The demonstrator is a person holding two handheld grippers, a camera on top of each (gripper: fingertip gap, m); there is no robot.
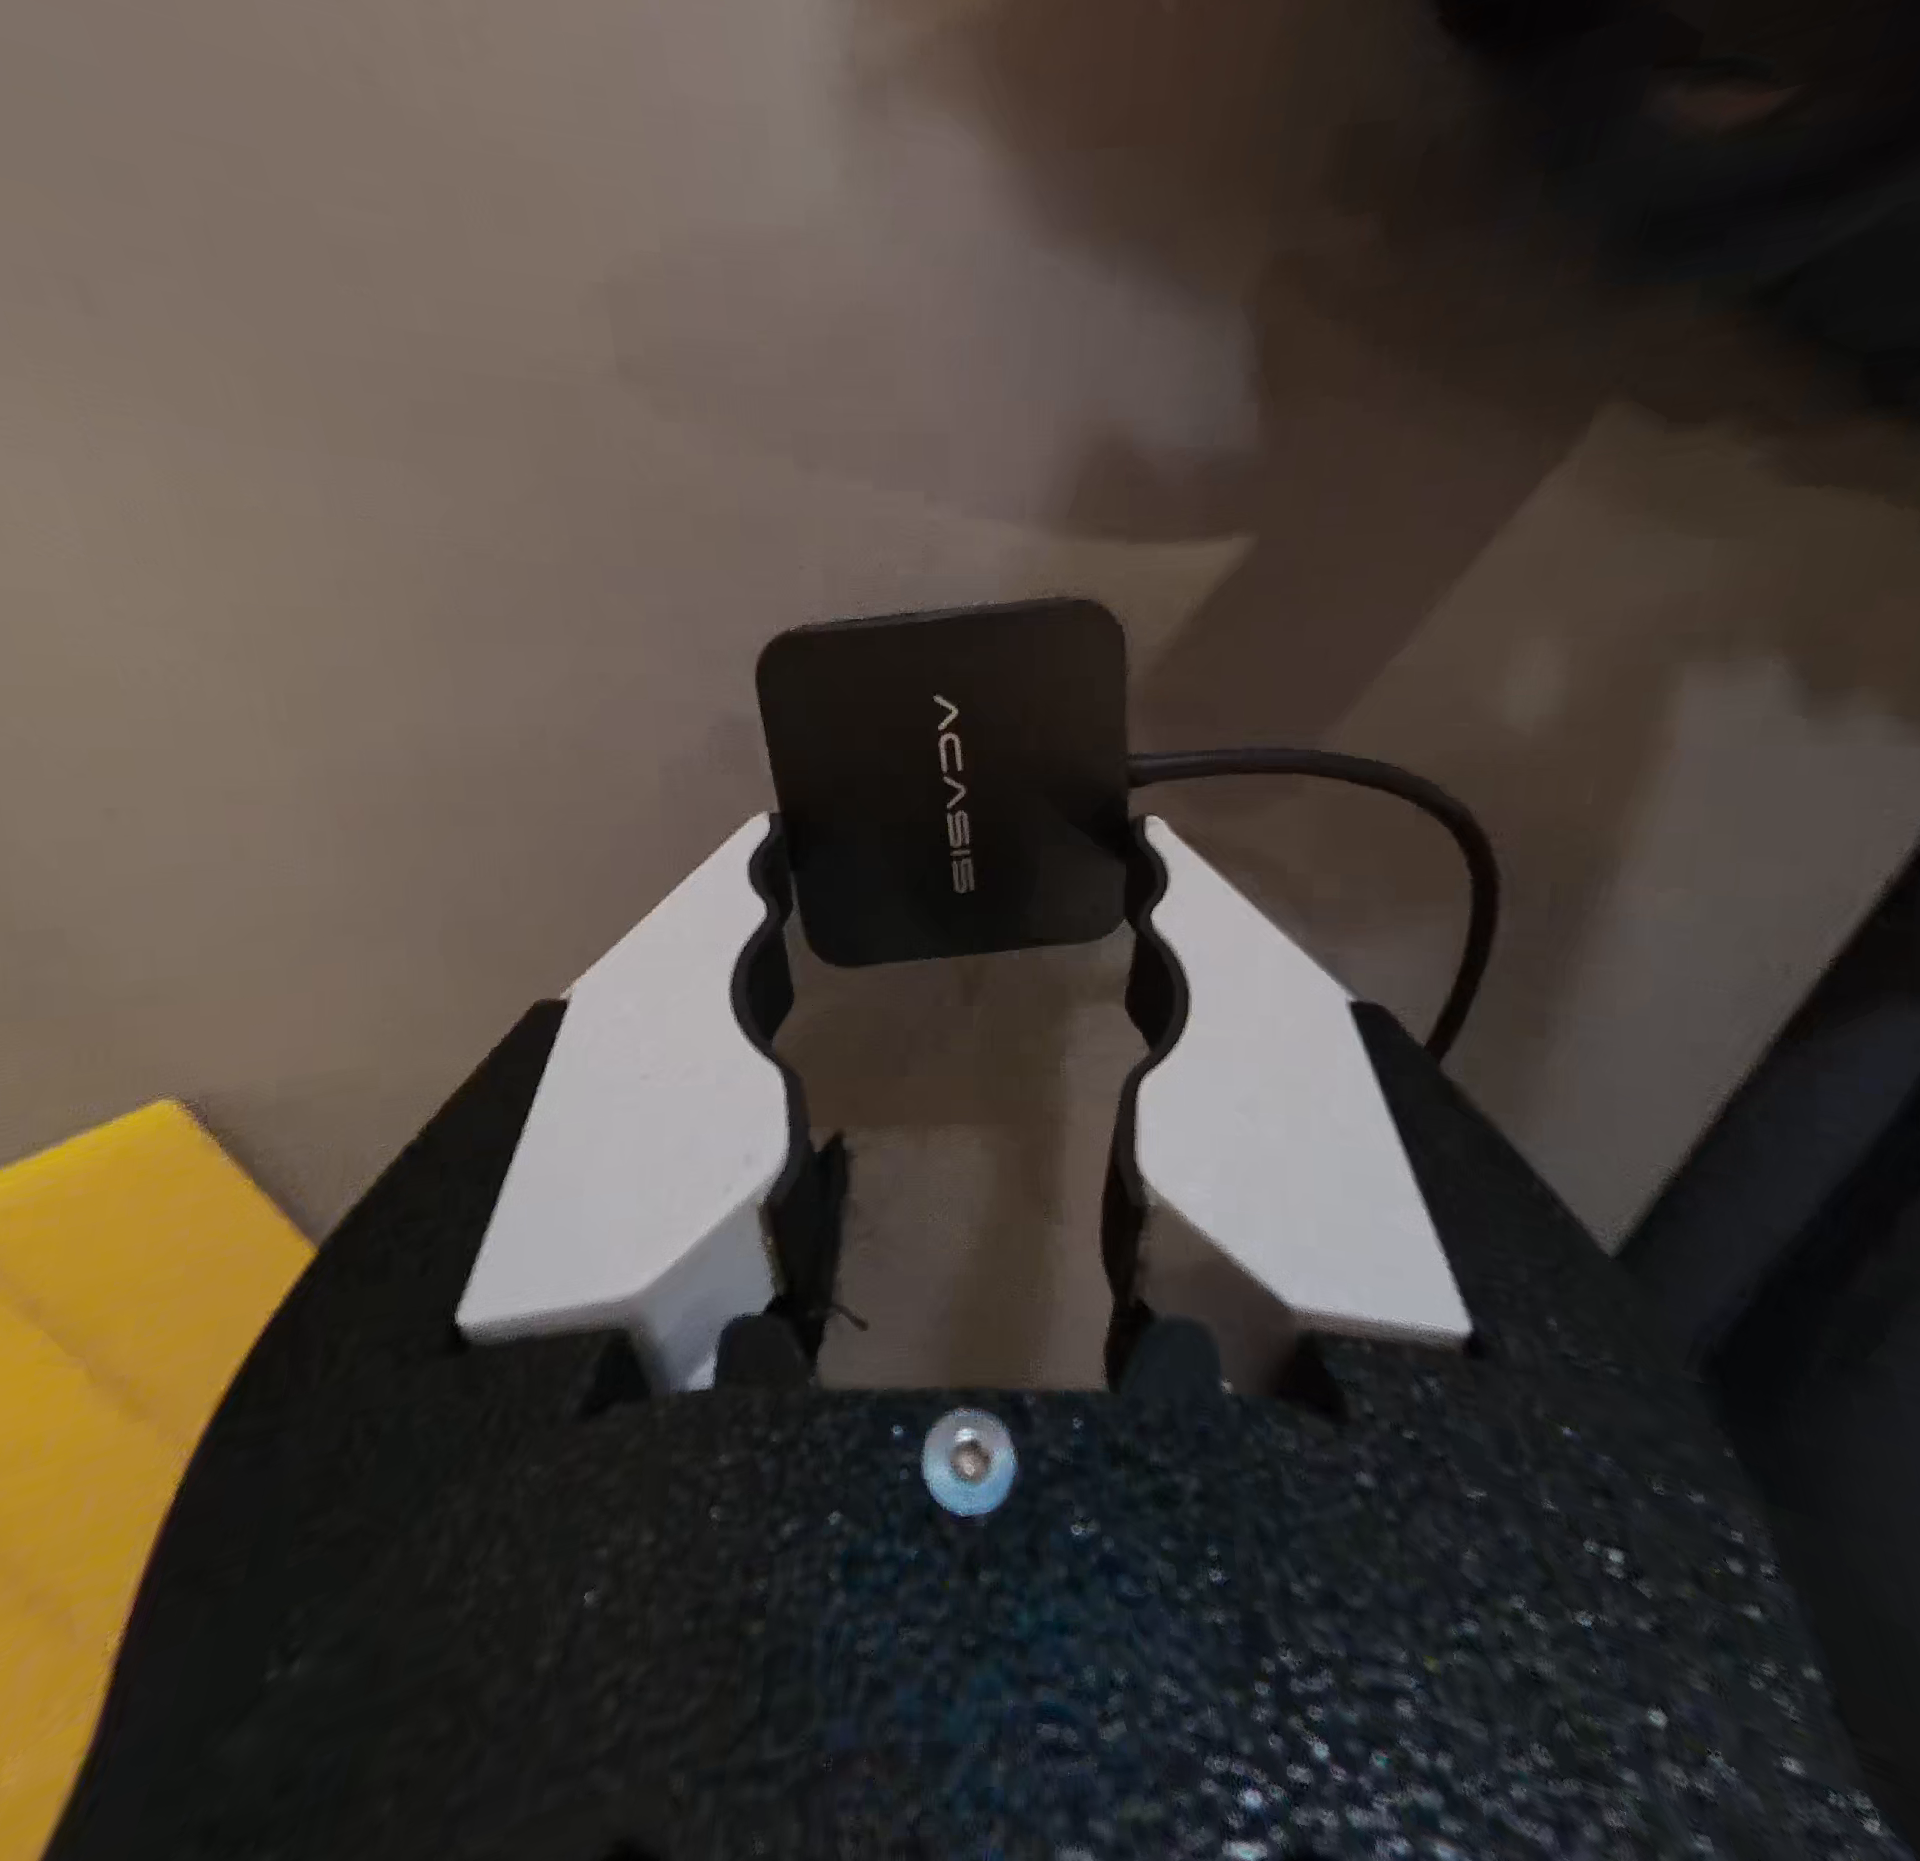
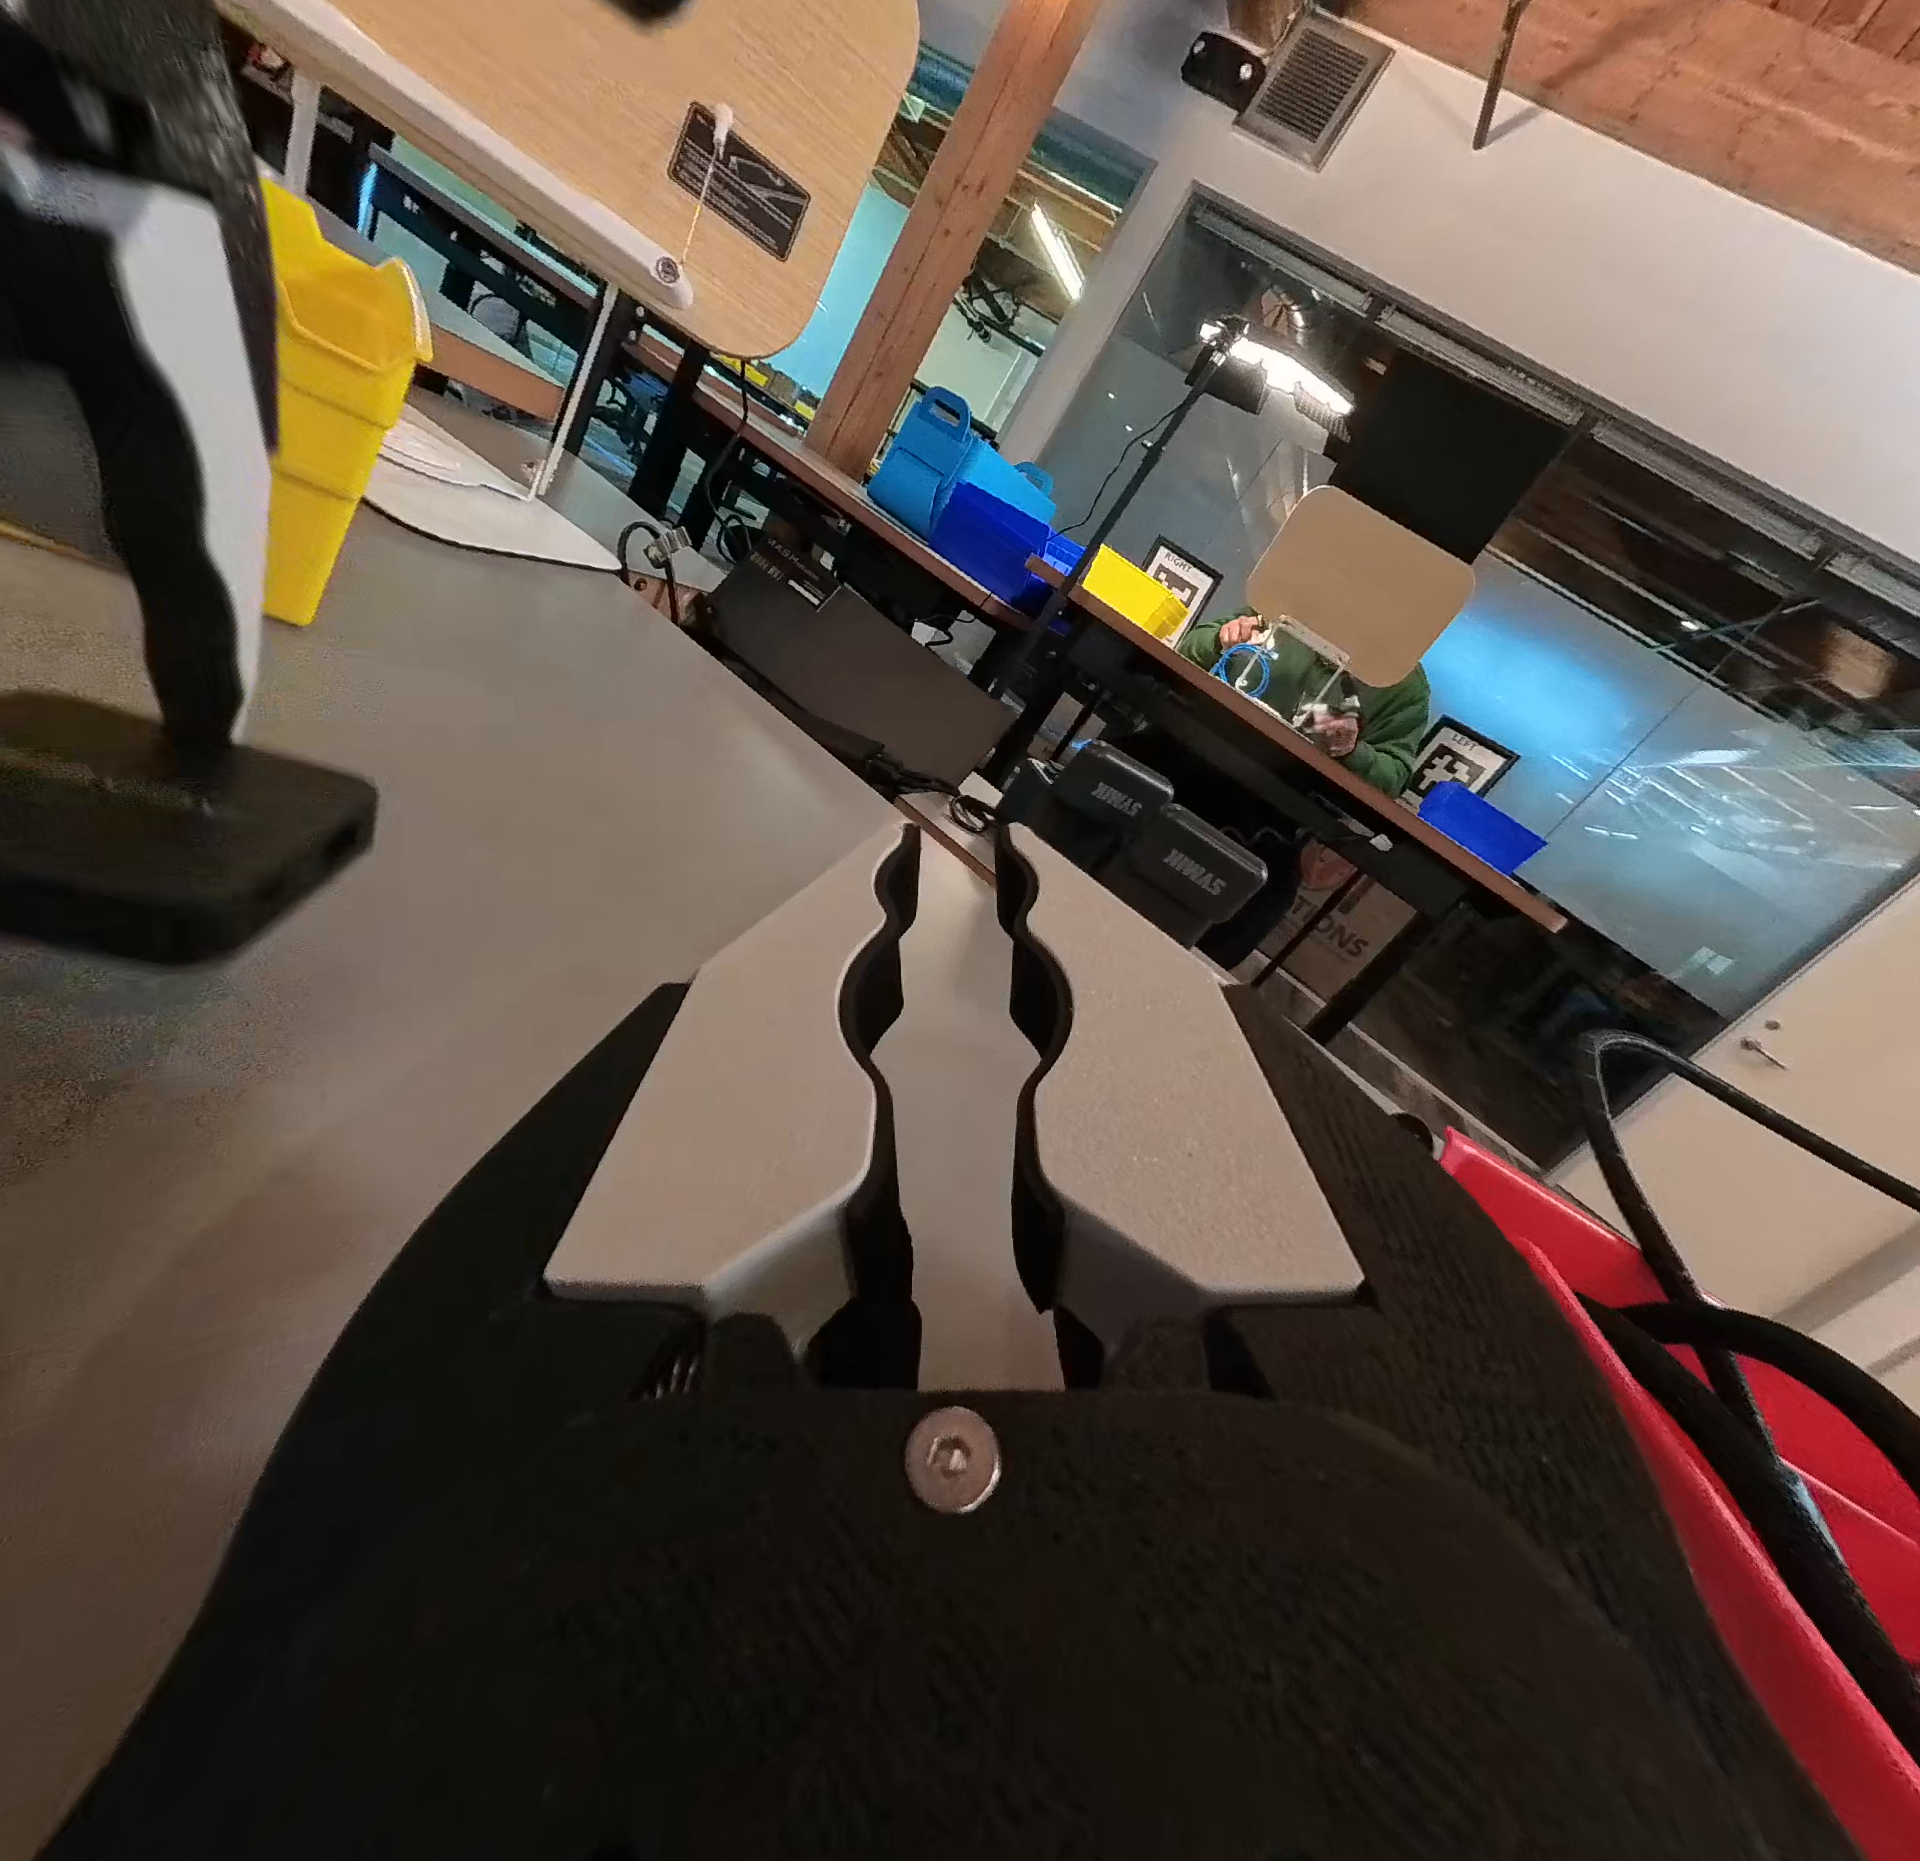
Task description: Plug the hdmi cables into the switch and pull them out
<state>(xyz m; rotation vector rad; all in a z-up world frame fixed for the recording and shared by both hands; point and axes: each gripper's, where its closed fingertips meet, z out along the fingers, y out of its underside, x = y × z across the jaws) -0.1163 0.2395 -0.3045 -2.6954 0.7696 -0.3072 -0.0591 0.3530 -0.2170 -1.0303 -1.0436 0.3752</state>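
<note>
A black gripper body with a silver screw (image 1: 968, 1464) fills the foot of the left wrist view, and from it two white fingers (image 1: 644, 1115) with wavy black pads reach toward twelve o'clock. The left gripper (image 1: 961, 855) is clamped on the switch (image 1: 940, 777), a flat black square with rounded corners, its near edges pinched between the fingertips. A thin black lead (image 1: 1444, 835) leaves the switch at three o'clock and curves down behind the right finger. The grey table (image 1: 364, 461) lies under it, blurred, and a yellow bin (image 1: 114, 1323) sits at eight o'clock.

In the right wrist view the right gripper (image 2: 958, 861) holds nothing; its jaws stand a narrow gap apart, tips near the table edge. At nine o'clock the left gripper presses onto the switch (image 2: 239, 855), which appears just above the table (image 2: 499, 731). Stacked yellow bins (image 2: 332, 398) stand at ten o'clock behind it. At four o'clock a red bin (image 2: 1787, 1479) holds black cables (image 2: 1683, 1281). Beyond the table, at two o'clock, a person in a green top (image 2: 1382, 720) sits at another table.
</note>
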